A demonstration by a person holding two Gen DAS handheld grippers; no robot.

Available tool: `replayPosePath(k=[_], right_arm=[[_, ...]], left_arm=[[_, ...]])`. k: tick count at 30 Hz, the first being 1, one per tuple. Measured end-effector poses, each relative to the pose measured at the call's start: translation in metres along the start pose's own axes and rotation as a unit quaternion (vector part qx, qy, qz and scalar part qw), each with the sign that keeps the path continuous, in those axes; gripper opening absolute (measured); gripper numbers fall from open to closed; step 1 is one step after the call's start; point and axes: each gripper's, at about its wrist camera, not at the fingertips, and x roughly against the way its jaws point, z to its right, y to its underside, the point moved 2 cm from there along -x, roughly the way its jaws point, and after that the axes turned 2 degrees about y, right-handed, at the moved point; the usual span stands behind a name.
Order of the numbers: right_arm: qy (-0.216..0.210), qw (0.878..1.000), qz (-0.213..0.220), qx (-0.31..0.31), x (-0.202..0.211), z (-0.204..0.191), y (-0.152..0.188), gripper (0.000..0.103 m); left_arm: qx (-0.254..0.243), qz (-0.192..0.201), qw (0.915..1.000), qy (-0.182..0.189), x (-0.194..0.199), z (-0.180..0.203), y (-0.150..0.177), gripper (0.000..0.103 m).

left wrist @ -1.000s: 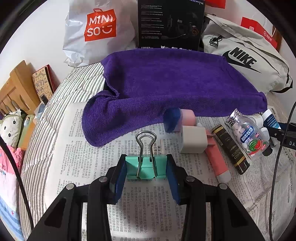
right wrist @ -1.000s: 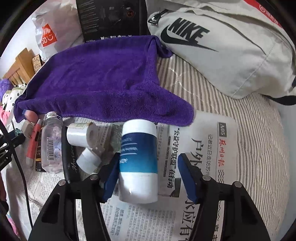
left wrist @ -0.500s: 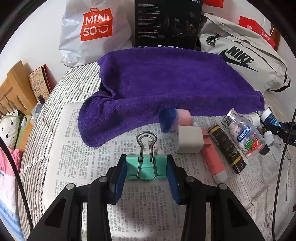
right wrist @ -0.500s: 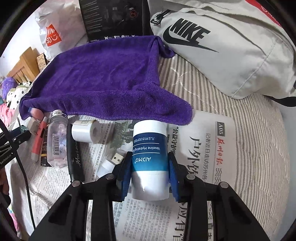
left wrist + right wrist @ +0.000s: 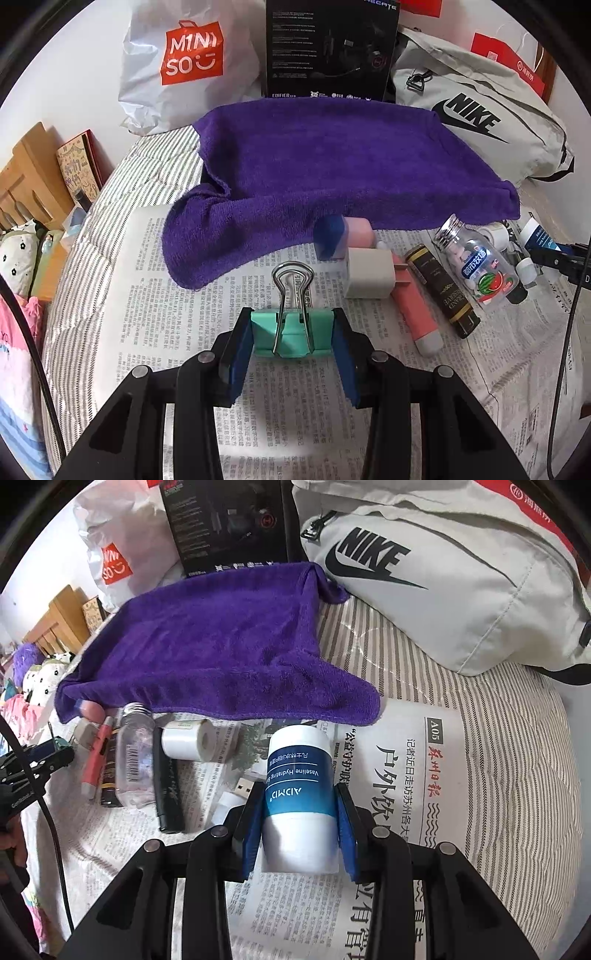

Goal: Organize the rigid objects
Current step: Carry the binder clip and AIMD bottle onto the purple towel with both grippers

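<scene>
My left gripper (image 5: pixel 293 334) is shut on a mint-green binder clip (image 5: pixel 291 332) and holds it over the newspaper (image 5: pixel 192 295). My right gripper (image 5: pixel 299 812) is shut on a white and blue Vaseline cream tube (image 5: pixel 299 775). To the right in the left wrist view lie a white charger plug (image 5: pixel 369 273), a pink tube (image 5: pixel 417 317), a black and gold tube (image 5: pixel 443 291) and a clear candy bottle (image 5: pixel 476 262). In the right wrist view a white tape roll (image 5: pixel 188 740), a black pen (image 5: pixel 168 782) and a white USB stick (image 5: pixel 236 794) lie left of the cream tube.
A purple towel (image 5: pixel 332 166) covers a raised box behind the objects. A Miniso bag (image 5: pixel 184 62), a black box (image 5: pixel 330 48) and a grey Nike bag (image 5: pixel 443 572) stand at the back. The striped bed cover (image 5: pixel 498 720) lies under the newspaper.
My right gripper has closed on the cream tube and lifted it a little. My left gripper has drawn back slightly to the left with the clip.
</scene>
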Motion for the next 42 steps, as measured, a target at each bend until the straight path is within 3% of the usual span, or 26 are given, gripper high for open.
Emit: replayPosePath(k=[9,20,32,42], right_arm=[[-0.008,1.0,-0.016,0.003,-0.015,-0.005,0.009,0.036],[-0.019,1.0,0.008,0.008,0.014,-0.009,0.001,0.036],[-0.034,0.998,0.044,0.025,0.042,-0.025,-0.044,0.036],[-0.047,0.998,0.038,0.03,0.022,-0.036,-0.075,0.036]], left_arm=[[-0.001,0.002,1.0,0.003,0.007,0.0,0.003,0.039],[-0.001,0.028,0.9995,0.013,0.033,-0.001,-0.015,0.039],[-0.004,0.052,0.9982,0.029,0.044,-0.003,-0.052,0.039],[0.003,0.061,0.9973,0.039,0.033,-0.006,-0.078,0.039]])
